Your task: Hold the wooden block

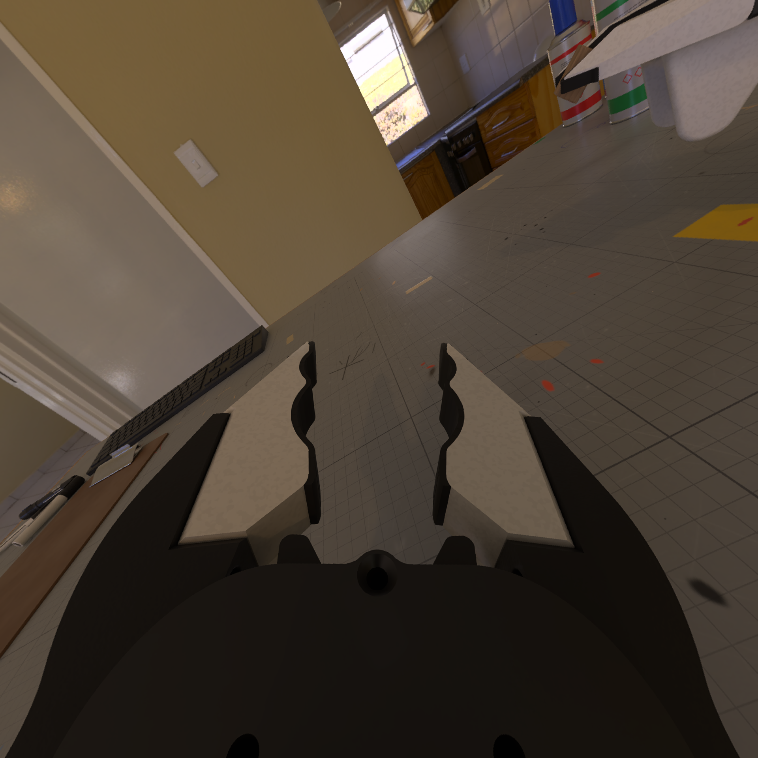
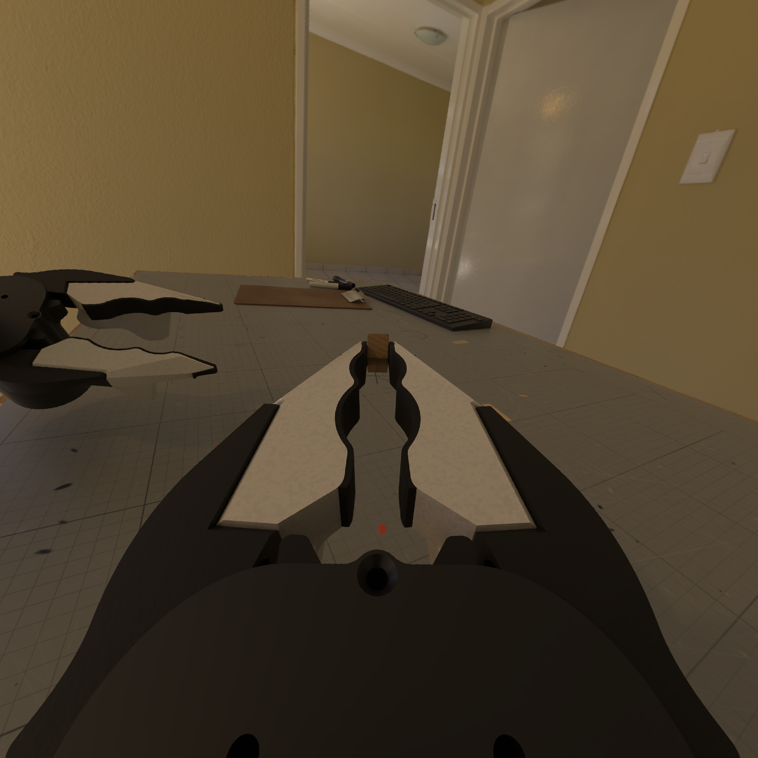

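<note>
A small wooden block (image 2: 377,352) is pinched between the tips of my right gripper (image 2: 377,357), which is shut on it and holds it above the grey cutting mat (image 2: 533,451). My left gripper (image 1: 377,348) is open and empty, low over the mat. In the right wrist view it hovers at the left (image 2: 217,337), turned on its side and apart from the block. In the left wrist view the right gripper (image 1: 574,78) shows at the top right, with a bit of the block (image 1: 581,56) visible behind its finger.
A black keyboard (image 2: 426,305), a brown clipboard (image 2: 299,296) and markers (image 2: 332,282) lie along the mat's far edge. Striped cans (image 1: 580,98) stand behind the right gripper. A yellow patch (image 1: 726,223) is on the mat.
</note>
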